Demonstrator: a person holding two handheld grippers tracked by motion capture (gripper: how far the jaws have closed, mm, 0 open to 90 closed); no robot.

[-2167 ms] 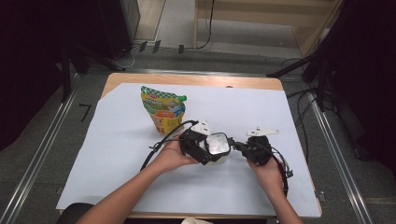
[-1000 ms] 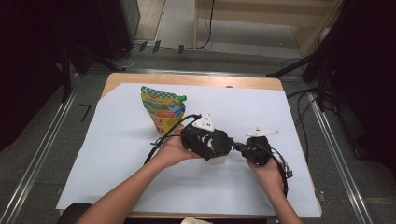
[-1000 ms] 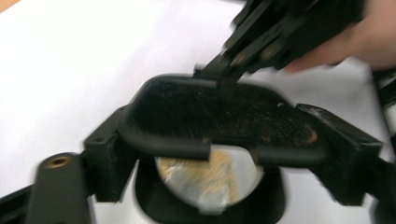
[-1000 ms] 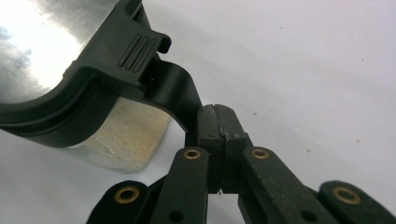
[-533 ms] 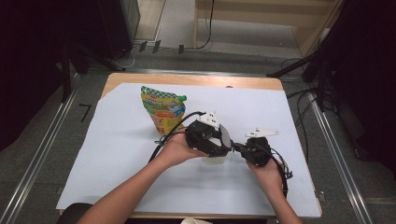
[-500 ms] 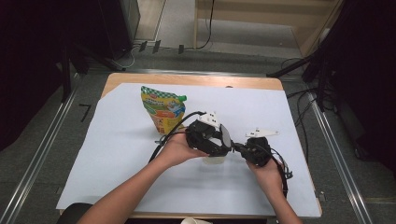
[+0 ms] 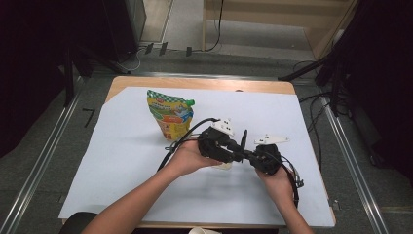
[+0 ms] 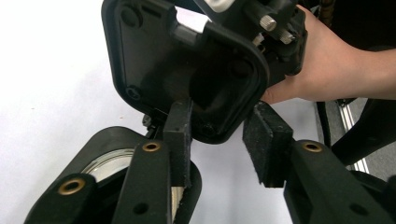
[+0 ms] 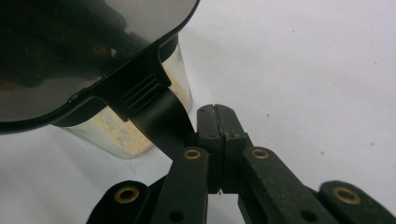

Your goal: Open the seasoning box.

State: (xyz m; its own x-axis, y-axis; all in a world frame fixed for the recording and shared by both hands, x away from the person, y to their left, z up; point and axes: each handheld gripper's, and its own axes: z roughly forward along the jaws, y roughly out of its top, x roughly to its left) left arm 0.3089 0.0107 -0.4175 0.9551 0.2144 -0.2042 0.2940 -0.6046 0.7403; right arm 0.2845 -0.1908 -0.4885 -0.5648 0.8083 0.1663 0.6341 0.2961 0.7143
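A small clear jar (image 9: pixel 140 126) with yellowish powder stands on the white sheet, and its black flip lid (image 8: pixel 187 60) is swung up. In the left gripper view my left gripper (image 8: pixel 217 140) has the lid's lower edge between its pads, which touch it on both sides; the jaws have just been closing. The jar's black-rimmed mouth (image 8: pixel 107 163) lies below it. My right gripper (image 9: pixel 217 116) is shut with its pads pressed together, and the lid's black hinge strap (image 9: pixel 161 116) runs down beside its left jaw. In the high view both grippers (image 7: pixel 234 146) (image 7: pixel 251 156) meet over the jar (image 7: pixel 224 165).
A colourful stand-up snack pouch (image 7: pixel 171 114) stands behind and left of the hands. The white sheet (image 7: pixel 122 161) covers most of the wooden table (image 7: pixel 195 83). Cables trail from both grippers. Crumbs (image 9: pixel 322 151) dot the sheet.
The left hand has moved right and slightly up, bringing its gripper over the jar and against the right gripper. Its jaws have narrowed around the lid. The right hand has kept still.
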